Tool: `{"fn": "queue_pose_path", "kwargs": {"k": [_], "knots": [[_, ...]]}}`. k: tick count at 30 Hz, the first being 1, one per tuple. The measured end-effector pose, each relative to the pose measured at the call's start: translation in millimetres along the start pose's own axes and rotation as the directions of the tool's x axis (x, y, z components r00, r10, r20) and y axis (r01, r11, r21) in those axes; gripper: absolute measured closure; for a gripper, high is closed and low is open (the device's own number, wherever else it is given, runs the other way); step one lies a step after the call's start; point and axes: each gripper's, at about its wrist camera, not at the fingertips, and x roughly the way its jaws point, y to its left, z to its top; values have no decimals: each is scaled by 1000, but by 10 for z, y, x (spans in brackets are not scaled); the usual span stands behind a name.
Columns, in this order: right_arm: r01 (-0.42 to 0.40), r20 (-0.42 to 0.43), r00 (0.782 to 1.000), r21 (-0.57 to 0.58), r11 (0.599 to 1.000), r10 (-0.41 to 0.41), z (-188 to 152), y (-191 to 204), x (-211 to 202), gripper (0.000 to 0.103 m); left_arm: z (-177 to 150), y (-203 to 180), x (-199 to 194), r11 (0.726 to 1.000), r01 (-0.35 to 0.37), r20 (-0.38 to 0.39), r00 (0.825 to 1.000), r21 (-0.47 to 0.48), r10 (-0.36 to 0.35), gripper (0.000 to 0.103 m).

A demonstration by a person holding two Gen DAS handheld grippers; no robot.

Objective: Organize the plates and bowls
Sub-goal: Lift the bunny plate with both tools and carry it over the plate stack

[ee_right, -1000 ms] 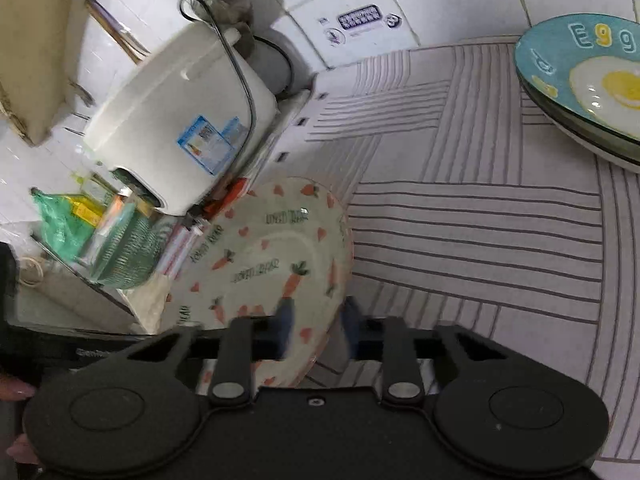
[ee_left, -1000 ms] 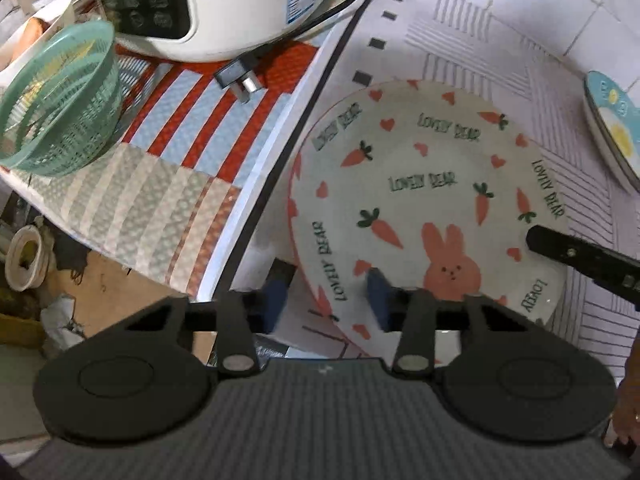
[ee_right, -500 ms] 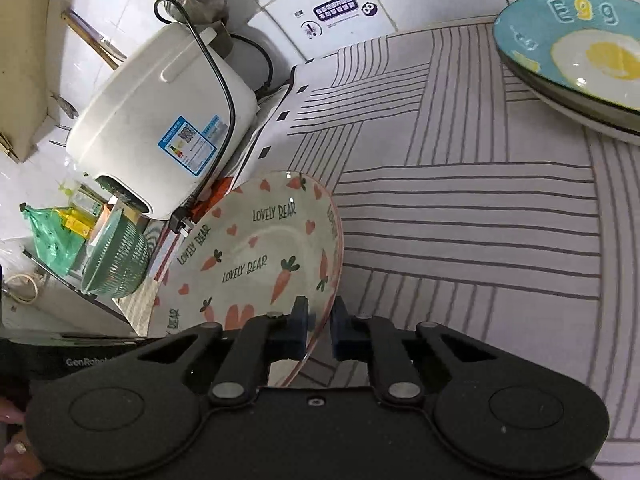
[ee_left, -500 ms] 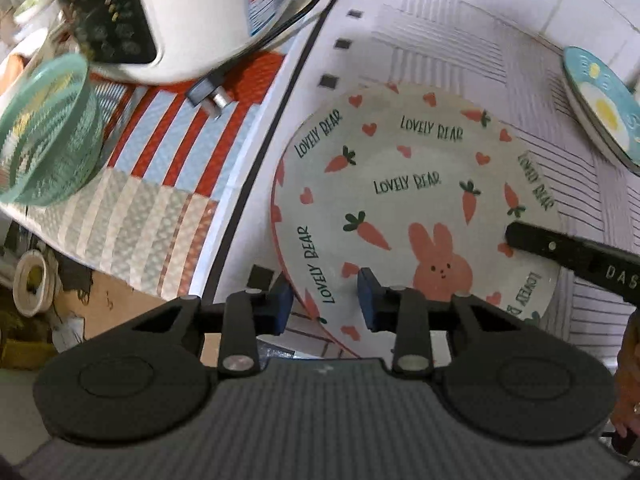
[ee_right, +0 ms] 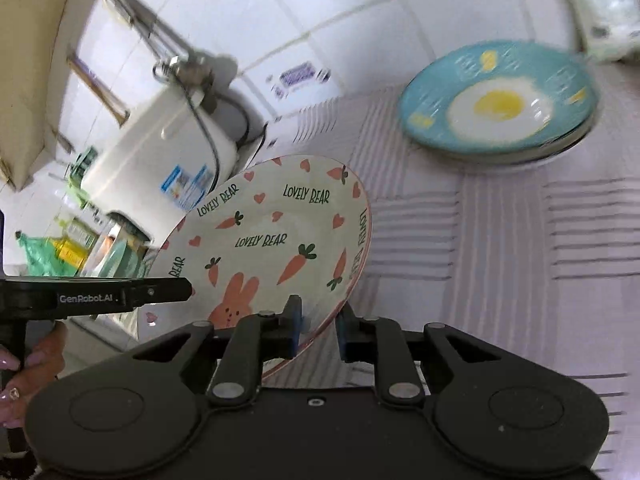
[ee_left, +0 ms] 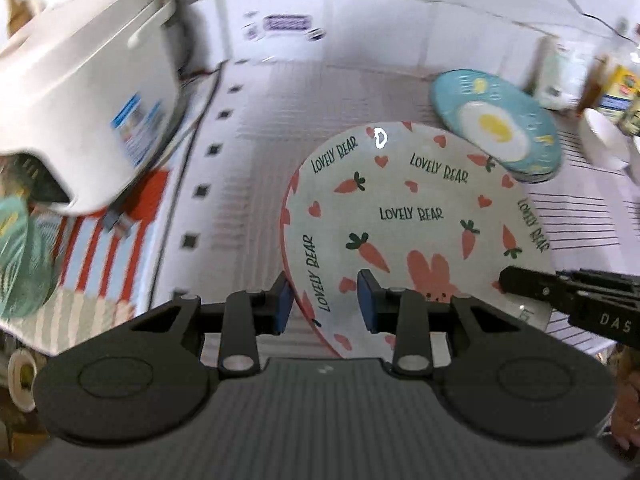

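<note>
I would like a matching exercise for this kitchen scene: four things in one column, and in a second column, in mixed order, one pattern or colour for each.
Things:
1. round ceramic plate held between the two grippers
2. round plate on top of the stack near the wall
3. large rice cooker
4. plastic mesh basket

Descriptions:
A. plain white body with a blue label
B. mint green
C. carrots, hearts and a pink rabbit
D. blue with a fried egg picture

Pairs: 1-C, 2-D, 3-A, 4-B
</note>
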Motion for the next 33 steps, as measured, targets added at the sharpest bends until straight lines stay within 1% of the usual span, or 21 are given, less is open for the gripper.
{"fn": "queue_pose_path", "kwargs": {"k": [3,6,8,11,15,19,21,24,27,28,30,33], "knots": [[31,48,998,-13,999,-30,49,-93,-214,81,105,-190,30,998,43,10,999,46,-44,70],[52,79,996,-4,999,-51,140,-249,-383,81,228,-383,72,995,80,4,997,64,-80,70],[66,103,992,8,998,-66,223,-354,-496,81,305,-504,109,993,91,10,996,72,-92,70],[89,126,988,6,996,-89,333,-479,-641,81,448,-659,162,991,114,7,993,72,-115,70],[110,137,984,17,994,-112,483,-650,-739,81,665,-818,257,986,142,2,990,85,-143,70],[134,144,980,29,990,-137,652,-786,-744,81,888,-935,403,983,156,-1,988,98,-156,70],[142,143,979,40,989,-146,727,-857,-736,81,988,-967,497,984,156,-10,988,88,-155,70],[149,136,979,46,988,-154,847,-947,-640,81,1119,-1017,650,985,151,-21,989,80,-149,70],[152,116,981,51,987,-158,979,-1073,-533,81,1234,-1047,813,986,149,-48,988,69,-146,70],[153,110,981,53,987,-158,1010,-1109,-500,81,1271,-1056,875,988,147,-55,988,57,-143,70],[158,97,982,53,986,-162,1070,-1160,-420,81,1303,-1089,958,992,126,-40,991,25,-125,70],[173,79,981,59,983,-177,1115,-1245,-312,80,1357,-1189,1083,995,96,-54,994,27,-94,70]]}}
